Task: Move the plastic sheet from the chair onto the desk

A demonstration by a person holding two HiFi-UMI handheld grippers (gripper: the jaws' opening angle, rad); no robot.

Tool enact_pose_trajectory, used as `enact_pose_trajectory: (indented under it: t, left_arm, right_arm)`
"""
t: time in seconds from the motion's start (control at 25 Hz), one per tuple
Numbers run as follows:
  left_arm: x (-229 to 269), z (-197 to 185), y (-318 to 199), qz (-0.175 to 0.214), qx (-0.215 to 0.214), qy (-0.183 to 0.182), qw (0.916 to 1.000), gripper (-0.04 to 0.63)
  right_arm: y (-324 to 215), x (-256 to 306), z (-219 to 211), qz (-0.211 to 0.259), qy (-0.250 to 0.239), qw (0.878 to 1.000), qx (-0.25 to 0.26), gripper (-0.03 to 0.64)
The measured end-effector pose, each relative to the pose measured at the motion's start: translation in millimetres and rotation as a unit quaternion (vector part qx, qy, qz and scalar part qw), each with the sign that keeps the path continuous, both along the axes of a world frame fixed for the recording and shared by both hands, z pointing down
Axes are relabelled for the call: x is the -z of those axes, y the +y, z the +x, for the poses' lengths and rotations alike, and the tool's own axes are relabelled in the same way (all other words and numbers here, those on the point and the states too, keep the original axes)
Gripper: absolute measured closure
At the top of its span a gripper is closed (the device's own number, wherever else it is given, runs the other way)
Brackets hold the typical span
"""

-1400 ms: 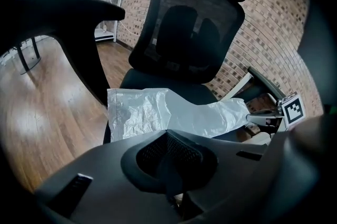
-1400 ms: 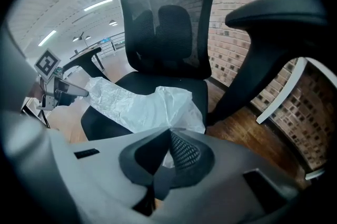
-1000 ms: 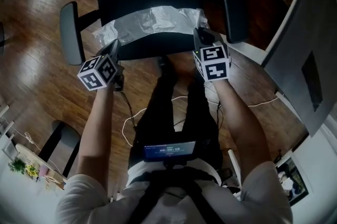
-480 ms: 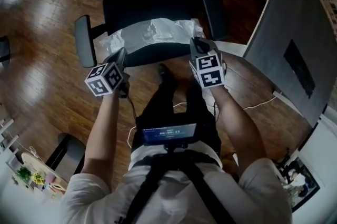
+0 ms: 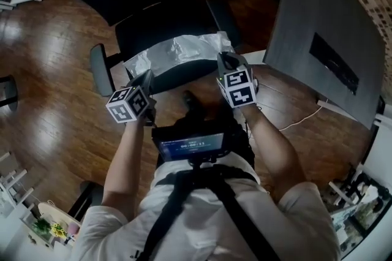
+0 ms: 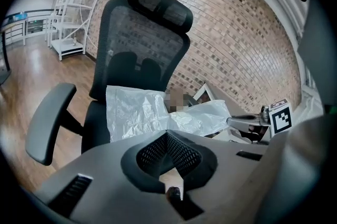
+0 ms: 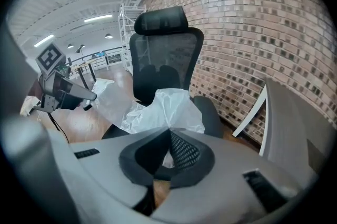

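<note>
Left tool (image 5: pixel 147 75): closed. Its jaws meet on the near left corner of the sheet (image 5: pixel 177 52), and the film is pinched right at the tips.
Right tool (image 5: pixel 224 58): closed too. It is clamped on the near right corner, and white film shows in the slit between its jaws.
Sheet: crumpled, whitish, half-clear plastic. It spreads over the chair (image 6: pixel 147 33) seat in front of the backrest and between the two armrests.
Sheet to tools: its near edge runs from one tool's tips across to the other's. The rest spreads away from both tools toward the backrest. No part of it wraps round either tool's body.
Contact with seat: I cannot tell whether the far part rests on the cushion or hangs just above it.
Tools to each other: level with one another, one at each side of the seat front, both pointing down and forward. The left gripper view shows the right tool at the sheet's right end, and the right gripper view shows the left tool at its left end.
Surface (image 5: pixel 300 15): a grey top to the right of the chair in the head view. It is well apart from the sheet, and no part of the film is on it.
Floor (image 5: pixel 55 70): glossy wood under the chair.
Backdrop: a brick wall (image 7: pixel 253 28) behind the chair and the surface.
</note>
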State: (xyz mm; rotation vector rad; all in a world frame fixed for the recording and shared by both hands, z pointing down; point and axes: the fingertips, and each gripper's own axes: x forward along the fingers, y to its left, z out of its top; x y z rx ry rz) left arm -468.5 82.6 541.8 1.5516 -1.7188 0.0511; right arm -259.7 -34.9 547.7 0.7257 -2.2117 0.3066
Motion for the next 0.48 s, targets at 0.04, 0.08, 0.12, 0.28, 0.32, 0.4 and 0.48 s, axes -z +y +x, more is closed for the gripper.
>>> enact_pose_trajectory:
  t: [0.04, 0.08, 0.12, 0.28, 0.32, 0.4, 0.48]
  left_arm:
    - [4.0, 5.3, -3.5, 0.003, -0.007, 0.000, 1.0000, 0.595]
    - [8.0, 10.6, -7.1, 0.006, -0.014, 0.000, 0.9999, 0.595]
    - [11.6, 15.8, -10.3, 0.008, -0.021, 0.000, 0.9997, 0.595]
    - [22.6, 34.9, -14.0, 0.016, -0.050, 0.001, 0.9986, 0.595]
    - [24.6, 38.3, -14.4, 0.017, -0.057, 0.001, 0.9982, 0.595]
    - [28.3, 44.0, -17.6, 0.021, -0.069, 0.002, 0.9974, 0.595]
    - [32.3, 51.8, -21.0, 0.024, -0.080, 0.005, 0.9965, 0.595]
  right_arm:
    - [-1.3, 3.7, 4.1, 0.002, -0.001, 1.000, -0.005, 0.614]
    - [-2.7, 7.1, 8.5, 0.005, -0.003, 1.000, -0.010, 0.614]
    - [-3.9, 10.1, 13.1, 0.007, -0.004, 1.000, -0.017, 0.614]
    - [-1.3, 20.8, 30.1, 0.015, -0.014, 0.999, -0.044, 0.614]
    - [-0.1, 23.3, 32.7, 0.017, -0.017, 0.998, -0.050, 0.614]
    - [1.1, 27.5, 37.4, 0.020, -0.022, 0.998, -0.061, 0.614]
    - [3.1, 29.8, 45.3, 0.023, -0.023, 0.997, -0.071, 0.614]
